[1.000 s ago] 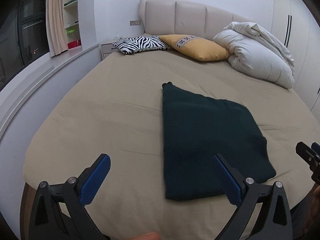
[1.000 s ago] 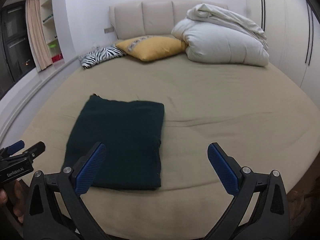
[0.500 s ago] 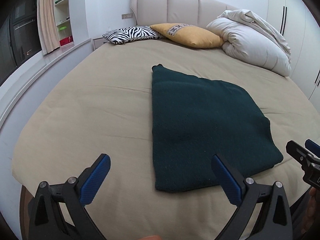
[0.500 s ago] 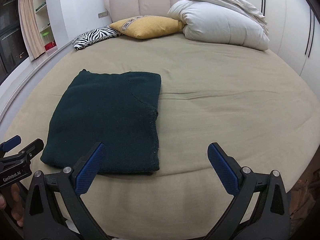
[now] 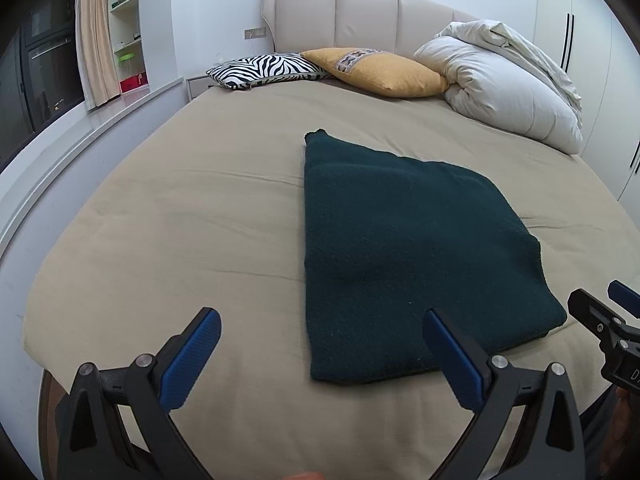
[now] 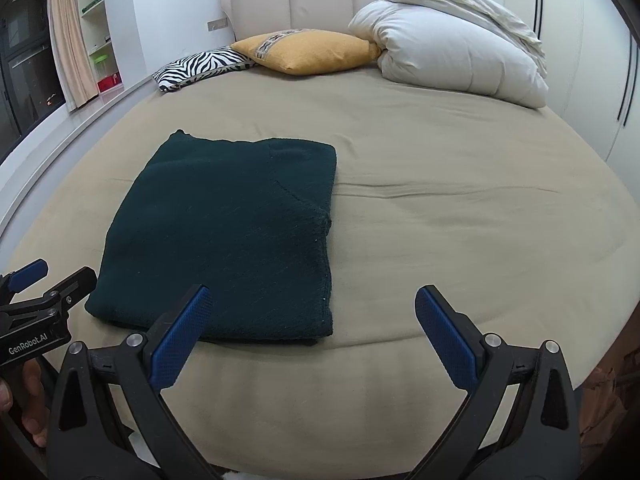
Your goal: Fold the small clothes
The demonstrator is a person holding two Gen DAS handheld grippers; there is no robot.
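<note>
Where the tan sheet (image 6: 440, 240) runs toward the near edge of the bed, a dark green knit garment (image 6: 232, 236), possibly a sweater, lies folded into a flat rectangle. The left gripper (image 5: 320, 344) and right gripper (image 6: 310, 326) hover just short of it, fingers spread wide and empty. Behind lie a zebra-print pillow (image 5: 264, 70), a mustard cushion (image 6: 308, 52) and a bundled white duvet (image 6: 452, 56).
</note>
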